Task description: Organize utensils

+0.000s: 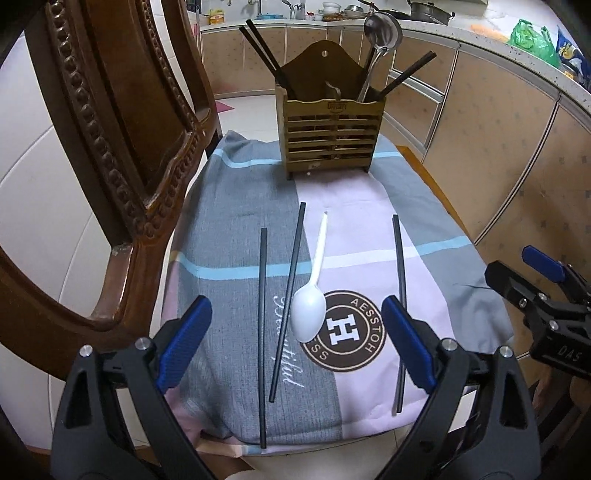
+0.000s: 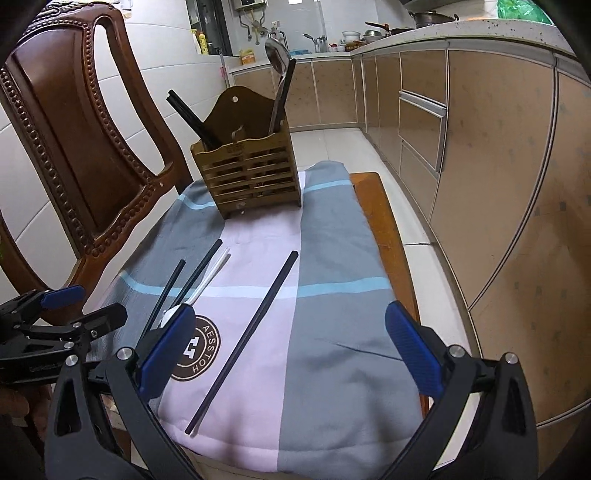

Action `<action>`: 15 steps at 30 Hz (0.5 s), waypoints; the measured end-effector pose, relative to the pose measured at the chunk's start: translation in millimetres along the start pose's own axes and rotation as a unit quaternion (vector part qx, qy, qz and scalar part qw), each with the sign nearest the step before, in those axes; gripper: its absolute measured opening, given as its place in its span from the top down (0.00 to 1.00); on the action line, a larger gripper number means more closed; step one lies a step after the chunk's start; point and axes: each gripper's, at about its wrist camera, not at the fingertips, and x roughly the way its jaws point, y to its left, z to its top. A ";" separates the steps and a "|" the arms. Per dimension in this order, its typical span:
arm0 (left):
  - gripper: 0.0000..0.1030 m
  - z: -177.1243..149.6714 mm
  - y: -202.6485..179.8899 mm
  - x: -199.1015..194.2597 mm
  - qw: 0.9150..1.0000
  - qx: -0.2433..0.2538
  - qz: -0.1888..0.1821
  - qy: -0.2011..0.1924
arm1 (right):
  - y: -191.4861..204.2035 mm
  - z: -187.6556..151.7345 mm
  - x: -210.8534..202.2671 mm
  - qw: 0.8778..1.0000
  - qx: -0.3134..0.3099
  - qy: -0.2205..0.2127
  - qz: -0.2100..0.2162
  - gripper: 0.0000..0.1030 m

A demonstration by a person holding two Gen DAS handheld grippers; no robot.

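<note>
Nearest: left gripper [image 1: 296, 325], blue pads spread wide, nothing clamped. It hangs over the near end of the cloth [image 1: 236, 280], and between its fingers lie the white plastic spoon [image 1: 308, 317] and two black chopsticks. Right gripper [image 2: 290, 339] next to it, fingers also wide apart, empty, over the right half of the cloth; seen from the left wrist view it sits at the far right edge.

On the cloth, left to right in the left wrist view: left chopstick [image 1: 263, 332], straight, running near to far. Middle chopstick [image 1: 289, 299], tilted, its shaft touching or just under the spoon bowl's left edge; cannot tell which. Spoon bowl faces near, beside the round brown logo [image 1: 343, 330], handle pointing away toward the holder. Right chopstick [image 1: 399, 302], well apart from the others, its near part passing behind the left gripper's right pad. In the right wrist view this same chopstick [image 2: 243, 339] lies diagonally between that gripper's fingers.

Farther: wooden slatted utensil holder [image 1: 328, 136] upright at the far end of the cloth. Already in it: two black chopsticks [image 1: 264, 55] leaning left, a metal ladle [image 1: 382, 33] and one more chopstick [image 1: 410, 72] leaning right.

Left side: carved wooden chair back [image 1: 122, 122]. Behind everything, the kitchen counter [image 1: 461, 38] with cabinets below.
</note>
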 end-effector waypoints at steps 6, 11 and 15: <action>0.11 -0.8 -0.1 5.3 1.000 0.000 0.001 0.009 | 2.6 0.1 2.0 1.000 -0.008 0.001 0.000 0.03; 0.11 1.4 0.6 8.8 1.000 -0.004 0.001 0.011 | 4.8 0.1 6.6 1.000 -0.010 0.007 0.000 0.03; 0.11 16.1 12.5 22.2 1.000 -0.014 0.017 0.017 | 8.4 4.1 15.1 1.000 -0.022 0.009 0.001 0.03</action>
